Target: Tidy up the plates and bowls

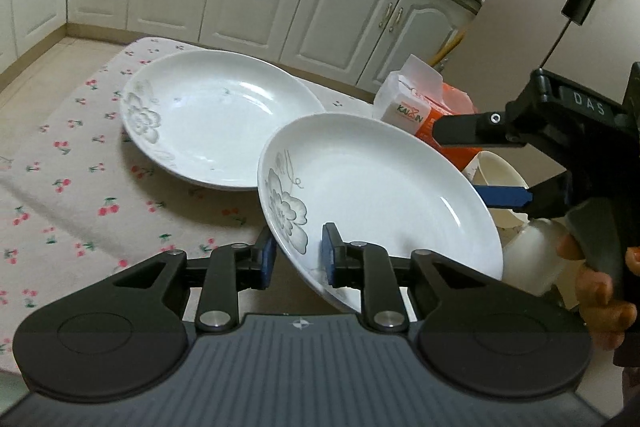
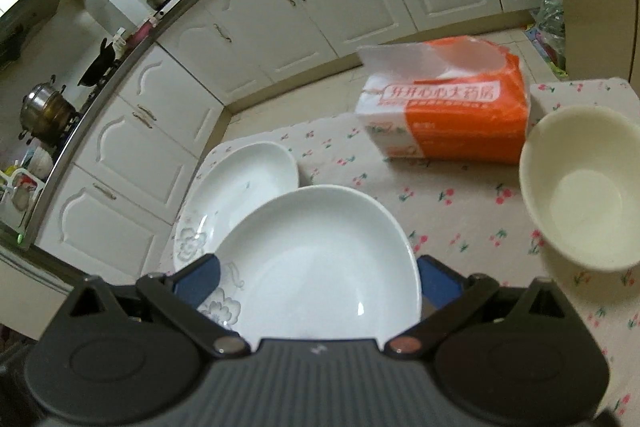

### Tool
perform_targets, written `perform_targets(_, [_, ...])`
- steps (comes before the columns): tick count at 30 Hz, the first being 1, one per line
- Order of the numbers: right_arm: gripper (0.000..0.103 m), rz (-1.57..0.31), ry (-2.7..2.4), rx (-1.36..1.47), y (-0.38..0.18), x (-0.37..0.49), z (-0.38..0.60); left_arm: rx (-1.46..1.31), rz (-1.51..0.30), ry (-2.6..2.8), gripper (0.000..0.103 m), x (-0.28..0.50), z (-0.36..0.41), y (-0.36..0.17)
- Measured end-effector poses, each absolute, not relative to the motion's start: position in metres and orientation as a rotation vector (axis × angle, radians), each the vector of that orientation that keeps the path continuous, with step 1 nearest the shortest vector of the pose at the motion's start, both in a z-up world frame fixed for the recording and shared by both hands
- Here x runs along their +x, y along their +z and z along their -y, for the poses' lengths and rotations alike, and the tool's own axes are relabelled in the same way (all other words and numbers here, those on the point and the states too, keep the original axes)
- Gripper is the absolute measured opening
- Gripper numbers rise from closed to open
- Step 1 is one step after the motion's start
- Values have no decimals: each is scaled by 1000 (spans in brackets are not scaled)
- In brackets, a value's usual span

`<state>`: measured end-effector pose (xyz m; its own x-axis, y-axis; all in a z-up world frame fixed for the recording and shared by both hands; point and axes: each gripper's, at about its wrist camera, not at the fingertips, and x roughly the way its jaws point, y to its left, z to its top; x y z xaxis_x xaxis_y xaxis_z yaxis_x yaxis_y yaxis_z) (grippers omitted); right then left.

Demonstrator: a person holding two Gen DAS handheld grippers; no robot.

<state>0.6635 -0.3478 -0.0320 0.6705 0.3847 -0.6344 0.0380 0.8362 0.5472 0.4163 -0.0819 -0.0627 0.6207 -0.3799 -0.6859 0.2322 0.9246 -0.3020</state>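
My left gripper (image 1: 298,253) pinches the near plate's (image 1: 380,195) rim, tilted, beside the far plate (image 1: 224,119). Right gripper (image 1: 480,163), "DAS", spread. Tissue pack (image 1: 416,115) reads "KAI".

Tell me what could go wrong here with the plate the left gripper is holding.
The left gripper pinches the tilted plate only at its rim, so it might slip or swing. It hangs close to the second plate on the table, so lowering carelessly could chip both. The right gripper, open, hovers near its far edge and could bump it.
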Motion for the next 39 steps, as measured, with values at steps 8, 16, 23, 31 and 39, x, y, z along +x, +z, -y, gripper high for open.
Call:
perform_targets(8, [103, -795, 251, 604, -34, 645, 330, -190, -819, -336, 24, 400, 60, -51])
perform_targets(16, [103, -764, 299, 611, -28, 627, 311, -209, -804, -319, 23, 379, 37, -39])
perform_targets(23, [103, -753, 325, 602, -25, 609, 288, -232, -798, -302, 23, 361, 16, -32])
perform_targets(31, [103, -728, 367, 577, -17, 585, 257, -266, -774, -272, 23, 338, -14, -25])
perform_targets(39, [103, -733, 397, 603, -28, 563, 229, -284, -762, -246, 23, 321, -33, -23])
